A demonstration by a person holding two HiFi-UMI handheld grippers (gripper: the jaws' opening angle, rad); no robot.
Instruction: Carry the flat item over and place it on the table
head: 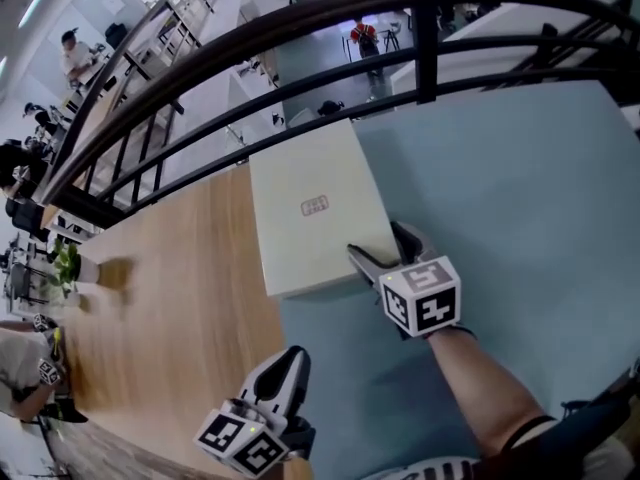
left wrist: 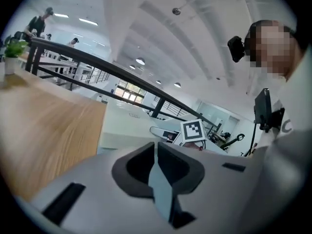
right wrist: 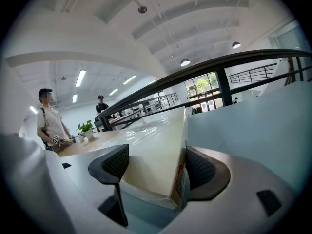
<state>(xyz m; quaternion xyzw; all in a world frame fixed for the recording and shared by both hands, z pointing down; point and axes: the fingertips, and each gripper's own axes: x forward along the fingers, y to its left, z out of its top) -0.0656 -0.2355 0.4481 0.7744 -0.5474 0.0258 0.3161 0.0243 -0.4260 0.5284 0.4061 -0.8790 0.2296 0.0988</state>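
A flat white box lies on the table, across the seam between the wood top and the blue-grey top. My right gripper is at the box's near right corner. In the right gripper view the box corner fills the gap between the jaws, with both pads against it. My left gripper hovers over the table nearer to me, left of the box and apart from it. Its jaws are shut with nothing between them. The left gripper view looks toward the box and the right gripper's marker cube.
A dark curved railing runs behind the table's far edge, with a drop to a lower floor beyond. A small potted plant stands at the wood top's left end. A person stands past that end.
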